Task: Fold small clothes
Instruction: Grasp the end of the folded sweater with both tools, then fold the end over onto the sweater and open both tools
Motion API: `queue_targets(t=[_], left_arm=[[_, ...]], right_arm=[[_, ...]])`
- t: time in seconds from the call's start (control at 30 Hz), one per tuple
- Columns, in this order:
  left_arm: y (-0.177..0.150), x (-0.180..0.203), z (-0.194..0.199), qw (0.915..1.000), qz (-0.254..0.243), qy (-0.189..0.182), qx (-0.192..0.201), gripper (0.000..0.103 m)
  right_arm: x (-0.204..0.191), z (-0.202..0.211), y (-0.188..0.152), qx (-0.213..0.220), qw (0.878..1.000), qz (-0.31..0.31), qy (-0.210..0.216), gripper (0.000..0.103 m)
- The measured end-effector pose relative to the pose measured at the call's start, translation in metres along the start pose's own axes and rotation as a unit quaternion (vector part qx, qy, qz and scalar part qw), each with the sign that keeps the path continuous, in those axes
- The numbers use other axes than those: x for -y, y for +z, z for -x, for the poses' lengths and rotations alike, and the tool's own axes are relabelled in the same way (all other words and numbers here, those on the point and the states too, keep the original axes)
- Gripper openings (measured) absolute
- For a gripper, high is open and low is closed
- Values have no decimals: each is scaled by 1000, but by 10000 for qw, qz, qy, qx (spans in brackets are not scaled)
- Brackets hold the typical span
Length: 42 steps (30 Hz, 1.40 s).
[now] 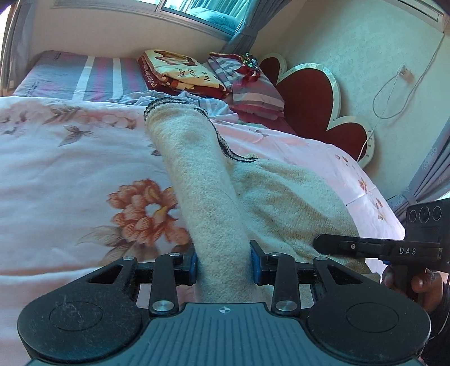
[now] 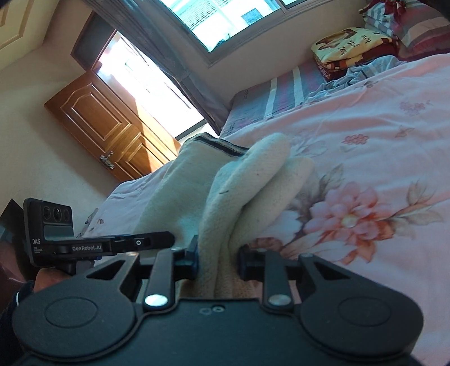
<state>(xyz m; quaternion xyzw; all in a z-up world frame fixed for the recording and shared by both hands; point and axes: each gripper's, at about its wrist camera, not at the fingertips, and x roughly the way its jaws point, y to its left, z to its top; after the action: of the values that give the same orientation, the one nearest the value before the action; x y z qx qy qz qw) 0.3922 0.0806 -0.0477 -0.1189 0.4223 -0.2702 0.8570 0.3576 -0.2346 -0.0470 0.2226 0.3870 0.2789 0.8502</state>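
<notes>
A cream knitted garment (image 1: 202, 180) with dark striped trim lies on the pink floral bedspread (image 1: 70, 169). My left gripper (image 1: 224, 266) is shut on a fold of it, and the cloth runs away from the jaws up the bed. My right gripper (image 2: 218, 263) is shut on another bunched part of the same garment (image 2: 242, 183). The right gripper also shows in the left wrist view (image 1: 365, 247), at the garment's right edge. The left gripper shows in the right wrist view (image 2: 98, 245), close on the left.
Folded blankets (image 1: 182, 73) and striped pillows (image 1: 250, 87) are stacked at the head of the bed by a red heart-shaped headboard (image 1: 315, 98). A wooden door (image 2: 112, 126) and a window (image 2: 219, 19) lie beyond the bed's far side.
</notes>
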Motion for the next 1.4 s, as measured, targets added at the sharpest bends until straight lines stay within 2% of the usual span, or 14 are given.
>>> queue_targets(t=[0.2, 0.4, 0.47, 0.5, 0.53, 0.63, 0.8, 0.9, 1.03, 1.1, 1.17, 1.27, 1.33, 1.4], left_arm=[[-32, -66, 69, 9992, 170, 358, -28, 35], [-79, -129, 92, 9947, 817, 603, -174, 36], [-95, -143, 97, 9926, 1108, 492, 28, 46], [-102, -151, 99, 9906, 1286, 449, 140, 60], [-109, -159, 99, 9871, 1533, 402, 237, 64], [-125, -167, 96, 9824, 1768, 203, 562, 64], [-124, -153, 90, 9864, 1421, 571, 601, 64], [-114, -129, 104, 9864, 1008, 1138, 622, 65], [-107, -98, 135, 9894, 233, 1112, 905, 65], [-107, -85, 143, 9902, -52, 920, 1047, 65], [-110, -73, 144, 9918, -243, 709, 1033, 65], [-122, -52, 129, 9919, -664, 855, 667, 65], [-135, -43, 121, 9892, -880, 1052, 516, 65], [-150, -37, 121, 9844, -1105, 1248, 560, 65]], right_arm=[[-55, -55, -35, -228, 9991, -16, 364, 24], [-79, -102, -68, -608, 9970, -152, 462, 24], [-75, -103, -74, -650, 9971, -206, 336, 25], [-69, -103, -76, -672, 9969, -294, 282, 25], [-62, -102, -80, -686, 9963, -452, 239, 26], [-47, -101, -84, -666, 9951, -662, 295, 26], [-52, -100, -94, -587, 9956, -667, 293, 25], [-59, -98, -93, -647, 9962, -560, 186, 28], [-82, -64, -82, -328, 9984, 5, -469, 56], [-98, -42, -82, -156, 9981, 429, -417, 47], [-120, -26, -89, -84, 9944, 1004, -320, 22], [-146, -24, -111, -276, 9844, 1727, -215, 22], [-156, -32, -127, -435, 9747, 2163, -363, 28], [-156, -44, -141, -714, 9655, 2406, -687, 25]])
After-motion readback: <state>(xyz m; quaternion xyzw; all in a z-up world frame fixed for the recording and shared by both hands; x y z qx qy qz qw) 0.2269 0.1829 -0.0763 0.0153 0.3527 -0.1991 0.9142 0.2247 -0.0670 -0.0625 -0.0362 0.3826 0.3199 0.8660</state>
